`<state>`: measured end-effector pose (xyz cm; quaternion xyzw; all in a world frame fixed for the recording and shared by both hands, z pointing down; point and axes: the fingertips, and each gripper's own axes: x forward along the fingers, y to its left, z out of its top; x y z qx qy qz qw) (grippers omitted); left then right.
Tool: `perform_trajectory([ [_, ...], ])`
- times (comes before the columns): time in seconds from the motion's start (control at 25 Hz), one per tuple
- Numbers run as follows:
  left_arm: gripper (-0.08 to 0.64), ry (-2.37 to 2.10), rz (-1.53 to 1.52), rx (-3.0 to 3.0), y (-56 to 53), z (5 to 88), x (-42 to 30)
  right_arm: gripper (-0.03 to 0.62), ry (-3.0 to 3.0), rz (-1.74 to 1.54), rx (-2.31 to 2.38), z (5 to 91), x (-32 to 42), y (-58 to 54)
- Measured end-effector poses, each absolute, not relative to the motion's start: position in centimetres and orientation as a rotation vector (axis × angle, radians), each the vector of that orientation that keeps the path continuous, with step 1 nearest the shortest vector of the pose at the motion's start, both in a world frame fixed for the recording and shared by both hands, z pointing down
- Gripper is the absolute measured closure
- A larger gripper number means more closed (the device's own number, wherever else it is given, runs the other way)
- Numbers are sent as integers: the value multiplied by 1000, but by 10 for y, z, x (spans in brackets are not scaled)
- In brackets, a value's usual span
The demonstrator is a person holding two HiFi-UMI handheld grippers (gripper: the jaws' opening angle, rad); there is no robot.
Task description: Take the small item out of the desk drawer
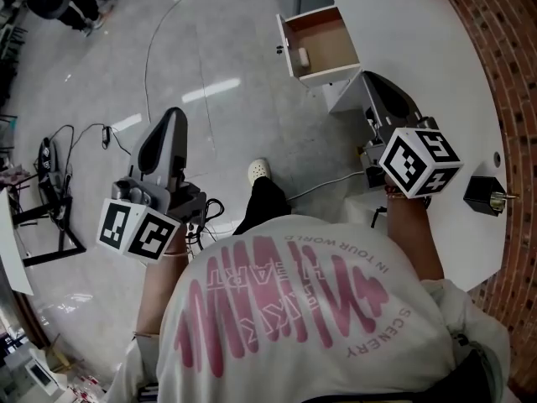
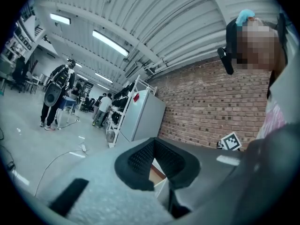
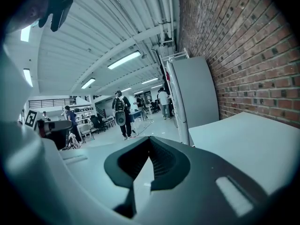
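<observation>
White desk (image 1: 419,49) w/ a curved edge fills the top right of the head view, set against a red brick wall (image 1: 508,23). Its drawer (image 1: 331,44) stands pulled out past the desk's edge, brown inside w/ white walls. The small item (image 1: 302,57), a pale block, lies on the drawer bottom close to the wall farthest from the desk, approx midway along it, w/ nothing touching it. Nr the desk's edge by the brick wall sits a small black box (image 1: 481,193) w/ a brass-coloured bit sticking out. The left gripper (image 1: 172,116) is held over the floor (image 1: 210,74), well apart from desk and drawer. Its fingertips are together w/ nothing btwn them, and the left gripper view shows a sliver of the drawer through the slit below the closed tips. The right gripper (image 1: 372,78) is at the desk's edge, nr the drawer's corner, jaws also closed tip to tip and empty. The floor is grey and glossy w/ light reflections. A thin cable (image 1: 148,61) trails across it and a black stand (image 1: 44,156) sits at the far left. The person's pale shoe (image 1: 258,171) shows btwn the two grippers. The gripper views show the room: a white ribbed ceiling w/ strip lights (image 2: 110,42), a tall white cabinet (image 3: 194,95) against the brick wall, and people (image 2: 56,97) standing in the bkgd.
</observation>
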<state>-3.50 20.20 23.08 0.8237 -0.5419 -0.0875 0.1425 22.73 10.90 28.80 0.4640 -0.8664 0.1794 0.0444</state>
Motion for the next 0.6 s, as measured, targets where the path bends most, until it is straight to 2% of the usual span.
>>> perform_trajectory([
  [0.6, 555, -1512, -257, 2393, 81, 230, -91, 581, -2601, 600, 1507, 296, 181, 3],
])
